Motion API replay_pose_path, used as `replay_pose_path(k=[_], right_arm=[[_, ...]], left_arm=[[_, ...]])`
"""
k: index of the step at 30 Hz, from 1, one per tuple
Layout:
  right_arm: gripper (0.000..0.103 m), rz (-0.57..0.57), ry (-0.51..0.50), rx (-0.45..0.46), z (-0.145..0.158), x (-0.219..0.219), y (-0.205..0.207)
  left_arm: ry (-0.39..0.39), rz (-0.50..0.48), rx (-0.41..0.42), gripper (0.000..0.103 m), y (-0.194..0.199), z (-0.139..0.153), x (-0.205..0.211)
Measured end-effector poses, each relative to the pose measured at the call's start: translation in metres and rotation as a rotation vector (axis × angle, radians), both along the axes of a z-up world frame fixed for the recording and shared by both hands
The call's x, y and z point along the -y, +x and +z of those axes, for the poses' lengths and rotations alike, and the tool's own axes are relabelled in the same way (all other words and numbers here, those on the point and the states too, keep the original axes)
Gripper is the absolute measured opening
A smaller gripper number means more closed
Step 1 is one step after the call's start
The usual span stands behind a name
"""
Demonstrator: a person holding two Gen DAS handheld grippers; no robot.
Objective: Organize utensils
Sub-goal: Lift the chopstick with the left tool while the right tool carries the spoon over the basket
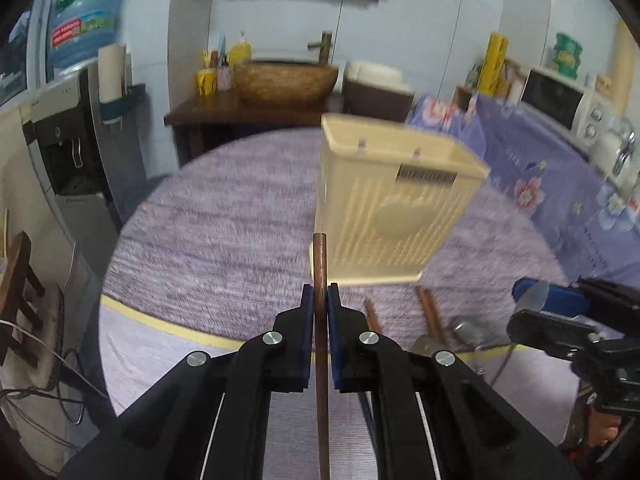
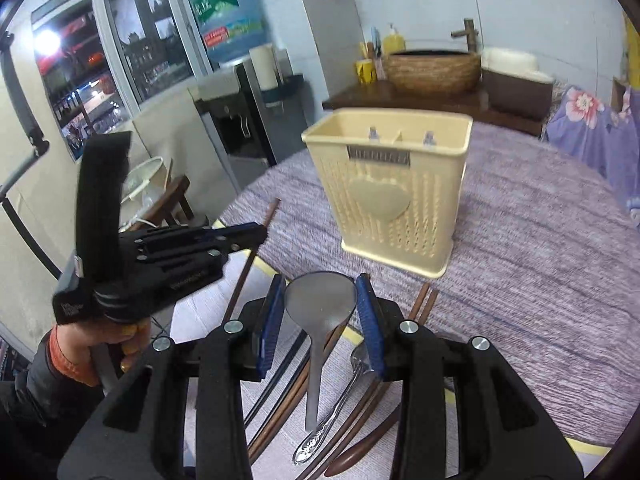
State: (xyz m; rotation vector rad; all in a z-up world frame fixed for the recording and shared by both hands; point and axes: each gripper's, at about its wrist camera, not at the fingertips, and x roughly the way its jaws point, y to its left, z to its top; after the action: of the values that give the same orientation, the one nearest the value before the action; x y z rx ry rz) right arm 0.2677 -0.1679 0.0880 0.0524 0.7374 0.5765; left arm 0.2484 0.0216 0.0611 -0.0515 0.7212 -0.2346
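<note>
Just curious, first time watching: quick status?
Left claw shut on chopstick. Right claw gripping metal spoon. Holder ahead, upright, unobstructed.

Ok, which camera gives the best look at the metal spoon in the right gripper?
The right wrist view: the metal spoon sits between the right gripper's blue pads, bowl and handle both visible. The left wrist view shows only that gripper side-on, the spoon barely discernible.

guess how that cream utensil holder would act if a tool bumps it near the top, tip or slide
The cream utensil holder looks tall and narrow on a small base, so it probably tips. Its perforated plastic walls suggest it is light. The woven tablecloth may resist sliding.
</note>
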Motion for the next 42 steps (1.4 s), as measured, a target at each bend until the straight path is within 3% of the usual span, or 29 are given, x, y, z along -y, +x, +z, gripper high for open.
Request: replay_pose_path(k=[6,16,21,31,34,37,42], right_arm=[[0.037,-0.01,0.003,0.034,0.012,-0.002,-0.005],[0.037,0.0,-0.021,0.056,0.017,-0.009,-0.012],[0.037,-0.011,0.004,0.08,0.03,-0.004,-0.006],[0.037,-0.194,0.054,0.337,0.142,0.016,0.044],[0.037,-0.248,0.068,0.355,0.159,0.019,0.07],[0.037,-0.29,0.05,0.369,0.152,0.018,0.085],[0.037,-0.33,0.009,0.371,0.12,0.011,0.101]], left_arm=[[-0.006,0.003,0.141,0.008,-0.02,0.039,-0.005],[-0.034,0.002,0.178,0.008,-0.027,0.047,-0.014],[-0.045,-0.006,0.215,0.008,-0.031,0.066,-0.018],[-0.117,0.015,0.464,0.008,0.002,0.186,-0.006],[-0.153,0.045,0.545,0.008,0.02,0.211,0.003],[-0.14,0.074,0.589,0.008,0.039,0.208,0.017],[-0.126,0.13,0.639,0.008,0.055,0.162,0.034]])
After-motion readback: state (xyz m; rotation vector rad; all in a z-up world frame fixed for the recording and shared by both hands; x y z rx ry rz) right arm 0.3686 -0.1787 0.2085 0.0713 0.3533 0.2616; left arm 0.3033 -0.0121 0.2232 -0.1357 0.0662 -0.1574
